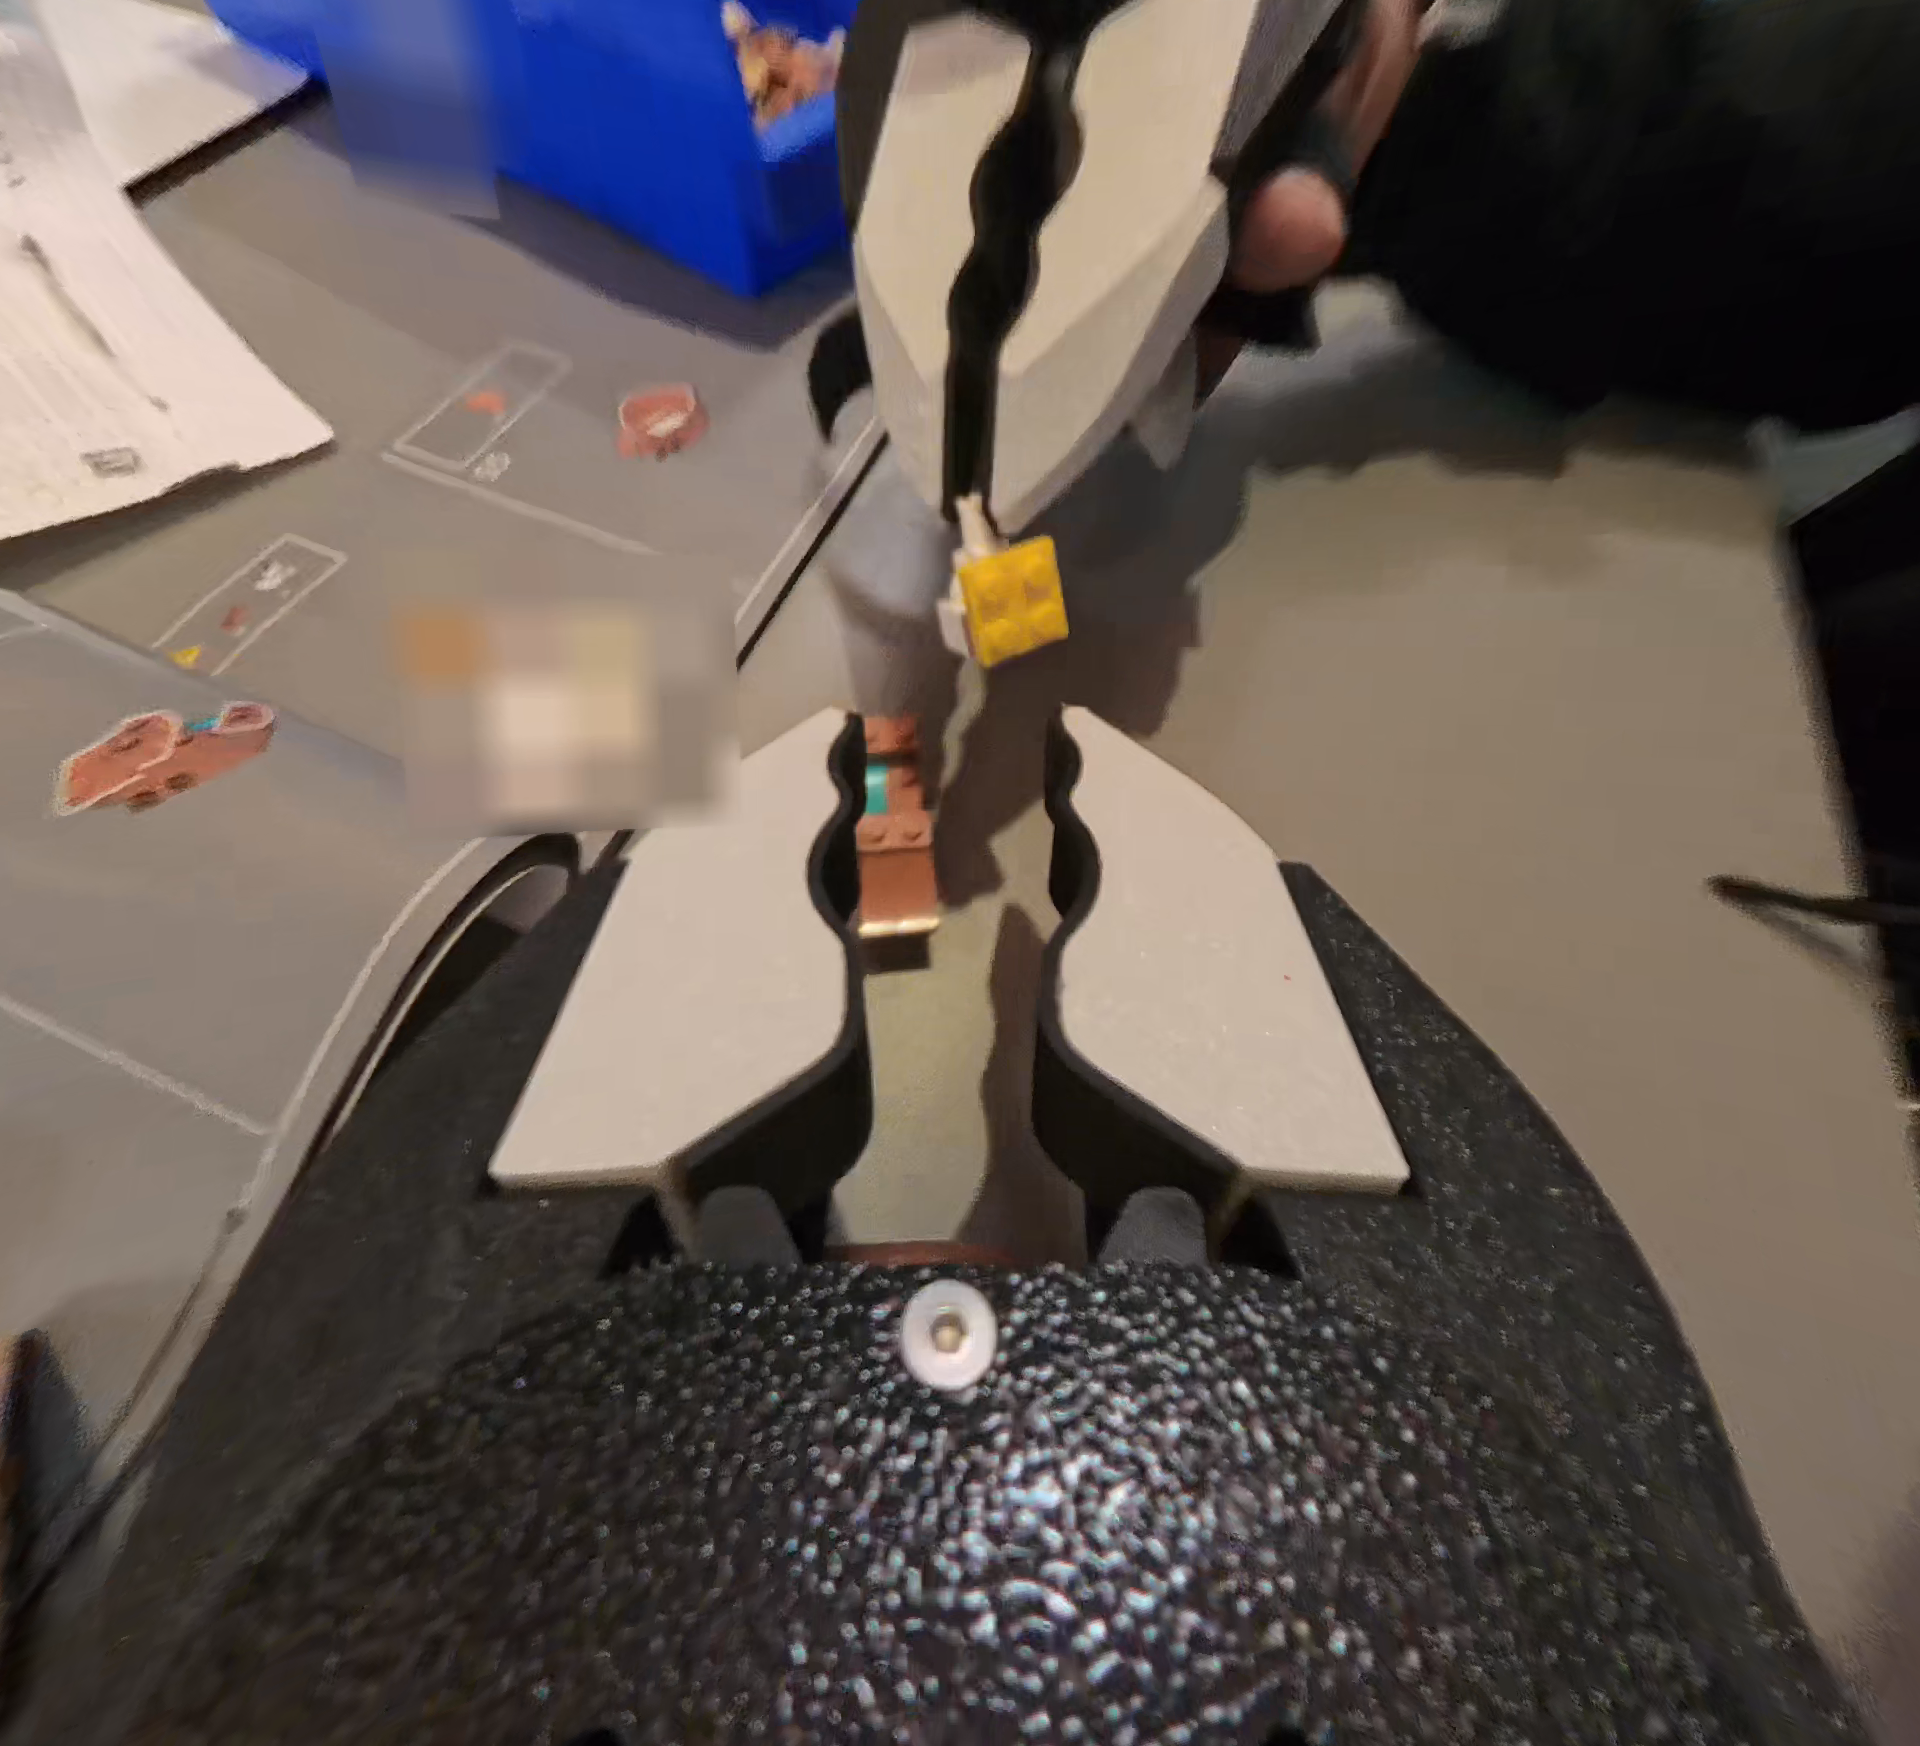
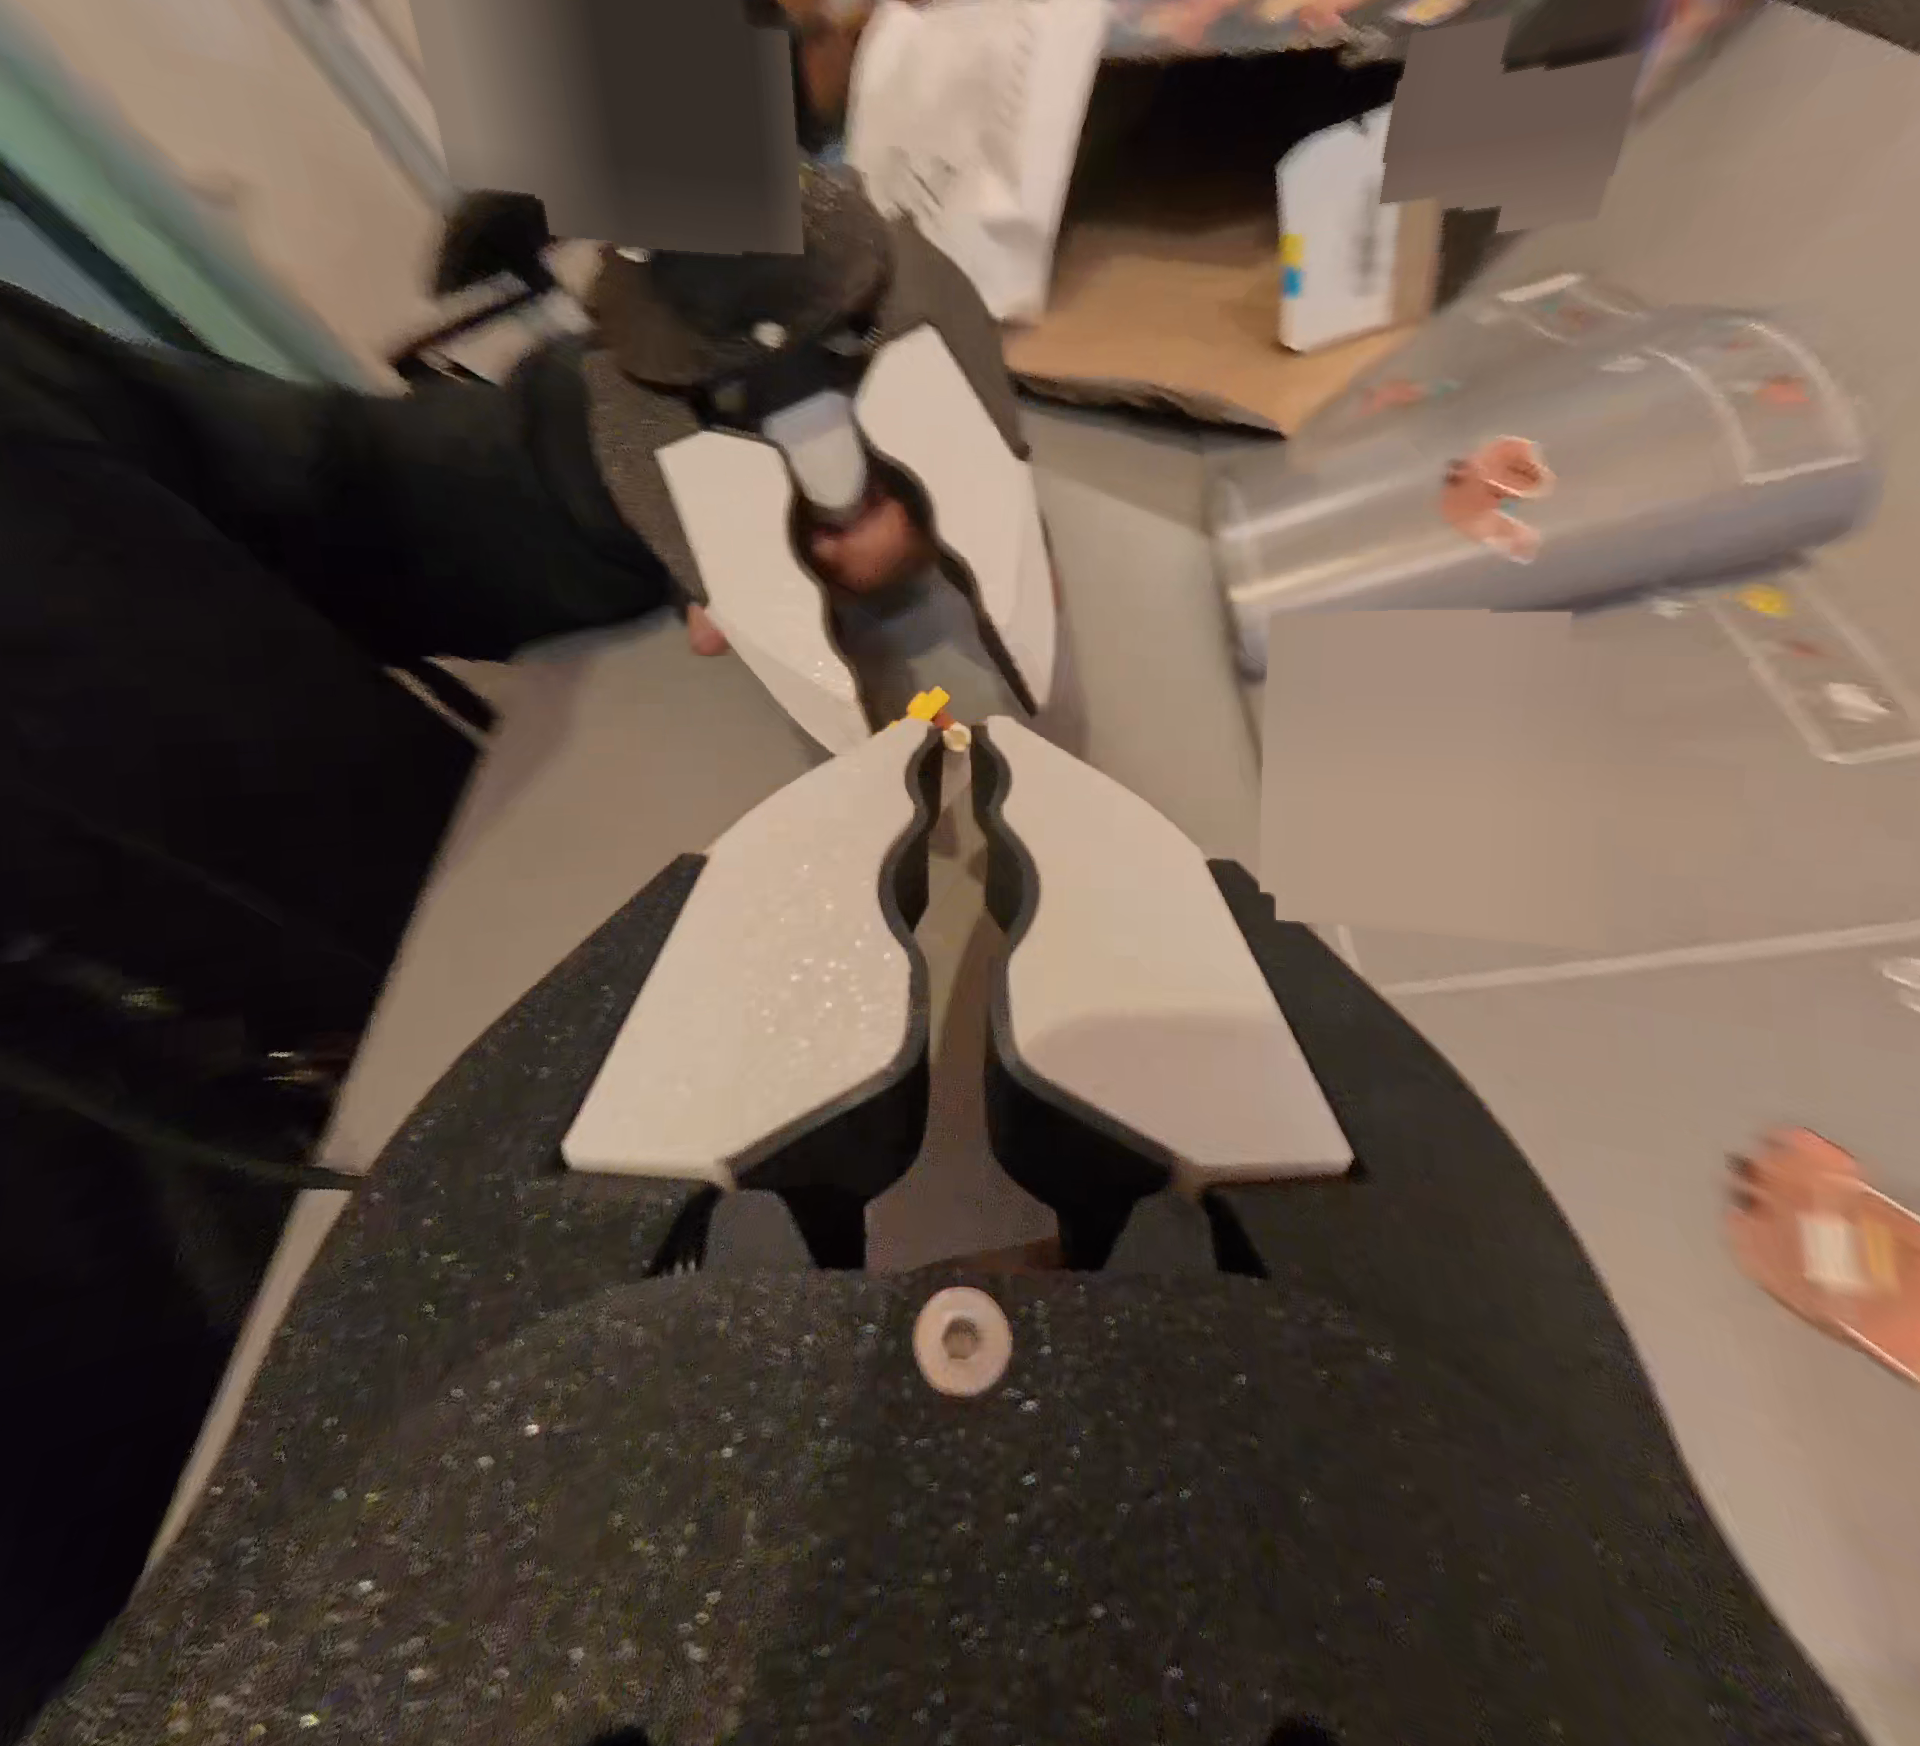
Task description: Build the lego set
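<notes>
At frame centre the right claw (image 1: pixel 971 507) pinched a white piece carrying a yellow brick (image 1: pixel 1013 600); below, the left claw (image 1: pixel 951 766) stood open around a brown brick piece (image 1: pixel 896 839) (unjoined).

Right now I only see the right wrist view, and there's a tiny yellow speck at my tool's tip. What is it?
Observer: The left wrist view shows a square yellow brick with four studs, sticking out just past the tips of the right tool.
Operator: Am I squeezing the yellow one?
Observer: No. The tips pinch a small white piece joined to it.
Operator: What's in the other tool?
Observer: A brown brick strip with a teal bit lies along one pad of the left tool. The other pad stands clear of it.
</notes>
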### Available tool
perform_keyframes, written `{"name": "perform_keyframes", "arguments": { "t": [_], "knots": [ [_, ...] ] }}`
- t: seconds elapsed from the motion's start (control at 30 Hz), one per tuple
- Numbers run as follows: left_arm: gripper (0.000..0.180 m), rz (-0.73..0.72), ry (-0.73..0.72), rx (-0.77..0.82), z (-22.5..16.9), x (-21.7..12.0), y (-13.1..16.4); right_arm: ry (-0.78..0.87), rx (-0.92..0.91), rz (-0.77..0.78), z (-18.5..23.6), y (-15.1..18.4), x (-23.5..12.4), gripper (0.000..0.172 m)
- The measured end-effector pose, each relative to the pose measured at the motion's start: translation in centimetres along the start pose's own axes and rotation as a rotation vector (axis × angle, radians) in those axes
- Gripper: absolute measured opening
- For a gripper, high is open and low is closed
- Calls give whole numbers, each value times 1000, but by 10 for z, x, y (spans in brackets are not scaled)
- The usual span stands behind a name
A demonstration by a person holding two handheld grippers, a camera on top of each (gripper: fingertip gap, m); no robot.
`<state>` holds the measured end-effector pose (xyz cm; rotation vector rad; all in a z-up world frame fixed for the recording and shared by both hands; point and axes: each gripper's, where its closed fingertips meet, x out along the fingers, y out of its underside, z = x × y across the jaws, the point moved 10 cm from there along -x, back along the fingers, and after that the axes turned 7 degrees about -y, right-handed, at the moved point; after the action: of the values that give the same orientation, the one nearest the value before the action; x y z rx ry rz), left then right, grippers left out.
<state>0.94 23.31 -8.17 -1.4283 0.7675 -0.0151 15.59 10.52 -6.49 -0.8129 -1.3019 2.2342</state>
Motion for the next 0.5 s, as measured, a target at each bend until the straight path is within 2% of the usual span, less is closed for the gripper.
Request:
{"name": "perform_keyframes", "arguments": {
  "t": [0.17, 0.43, 0.5],
  "knots": [
    [32, -127, 306, -200, -1, -11, -6, -178, -3, -34, 1, 0, 0, 5],
    [32, -125, 501, -257, -13, -3, -3, -372, -88, 59, 10, 1, 13, 5],
    [23, -109, 522, -263, -15, 0, -1, -391, -114, 86, 13, 1, 17, 5]
  ]
}}
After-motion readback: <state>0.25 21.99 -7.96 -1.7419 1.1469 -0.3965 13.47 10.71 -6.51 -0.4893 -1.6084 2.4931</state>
